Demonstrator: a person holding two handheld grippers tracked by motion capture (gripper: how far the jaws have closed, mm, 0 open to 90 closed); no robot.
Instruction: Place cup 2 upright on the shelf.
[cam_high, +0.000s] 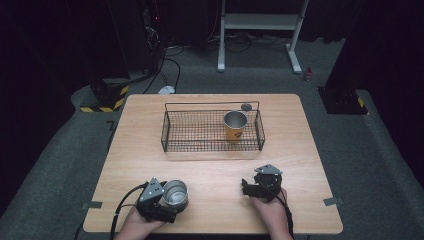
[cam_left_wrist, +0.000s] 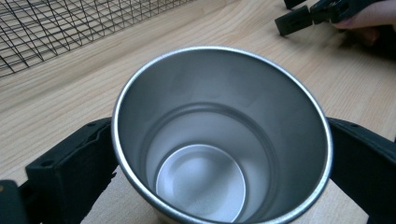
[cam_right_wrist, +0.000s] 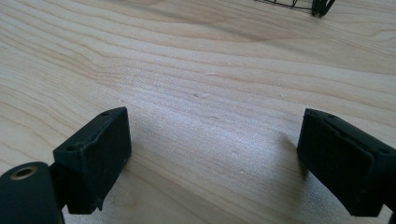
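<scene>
bare table (cam_high: 215, 165), wire basket (cam_high: 212, 131) beyond

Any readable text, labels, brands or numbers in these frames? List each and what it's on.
None readable.
Orange-sleeved steel cup in the black wire basket: small dark mark on the sleeve, too blurred to read.
Plain steel cup in the left gripper: no markings visible.

Two steel cups (cam_high: 175, 193) (cam_high: 235, 125), one wire basket (cam_high: 172, 131), two hand-held grippers (cam_high: 162, 192) (cam_high: 248, 187).
</scene>
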